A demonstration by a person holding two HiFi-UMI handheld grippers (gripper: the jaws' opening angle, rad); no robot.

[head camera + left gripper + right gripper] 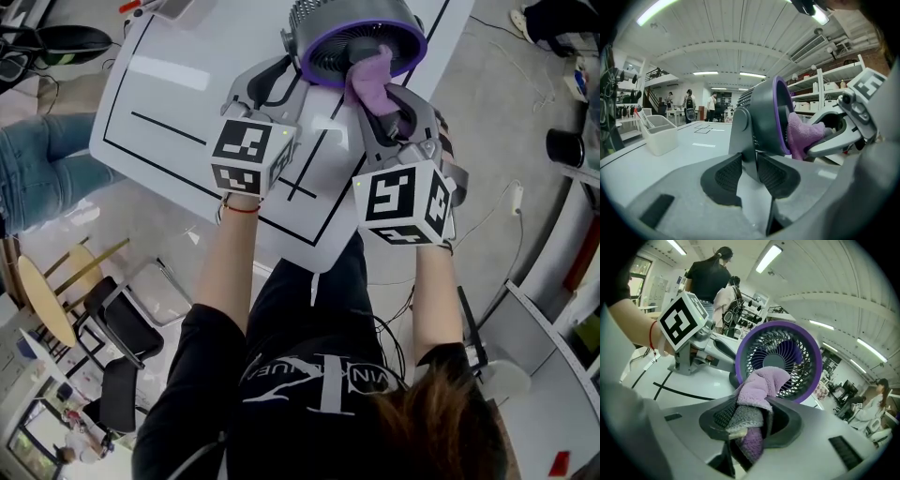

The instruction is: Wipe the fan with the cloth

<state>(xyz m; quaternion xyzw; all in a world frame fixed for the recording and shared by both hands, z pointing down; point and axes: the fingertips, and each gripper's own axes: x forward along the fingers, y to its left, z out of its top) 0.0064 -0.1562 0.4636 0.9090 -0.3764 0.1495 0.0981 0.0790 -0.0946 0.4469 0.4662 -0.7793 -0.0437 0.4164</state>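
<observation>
Bright, even light came from ceiling tube lamps (656, 11) high above the left gripper (749, 176). In the head view the white table (159, 103) carried a pale glare patch ahead and left of that gripper, and shadows were faint. Both gripper views bulged like a fisheye, with black corners. The fan (764, 126) and the cloth (759, 385) at the right gripper (750, 427) looked sharp. The gripper bodies nearest each lens were soft, and distant people (711, 105) were indistinct.
</observation>
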